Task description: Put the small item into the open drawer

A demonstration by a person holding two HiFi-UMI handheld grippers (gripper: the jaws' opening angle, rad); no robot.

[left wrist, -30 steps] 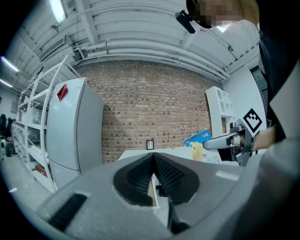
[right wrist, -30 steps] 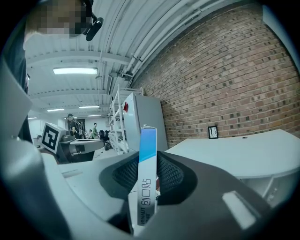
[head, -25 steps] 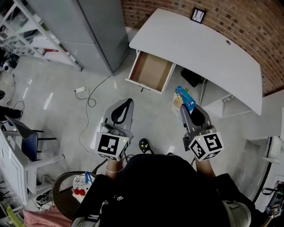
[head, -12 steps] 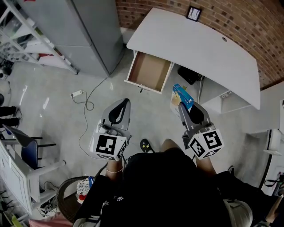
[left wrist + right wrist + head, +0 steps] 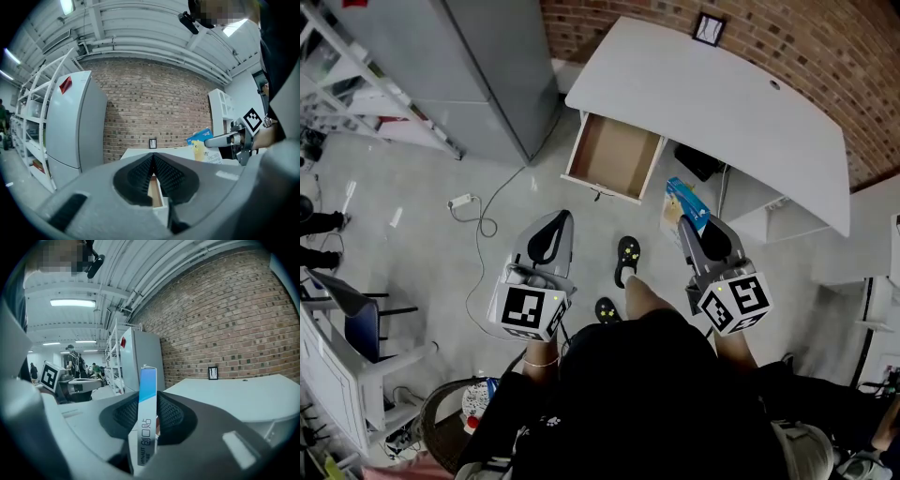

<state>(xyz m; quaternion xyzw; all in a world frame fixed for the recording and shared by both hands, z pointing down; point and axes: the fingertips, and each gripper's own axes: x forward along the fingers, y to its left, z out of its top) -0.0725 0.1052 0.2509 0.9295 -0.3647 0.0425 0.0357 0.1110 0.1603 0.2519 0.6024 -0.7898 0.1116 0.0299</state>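
Head view: the box [image 5: 686,200], clamped in the right gripper [image 5: 685,225], is short of the open drawer [image 5: 617,153], to its right; the left gripper [image 5: 560,218] is short of the drawer too. Left gripper view: jaws together, empty. Right gripper view: the jaws pinch the thin box; early release would likely drop it outside the drawer.

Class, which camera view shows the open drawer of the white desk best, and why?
The head view. It looks down into the open drawer and shows its whole bare brown bottom, its side walls and its front. The left gripper view shows only a thin brown sliver of it past the jaws. The right gripper view does not show it clearly.
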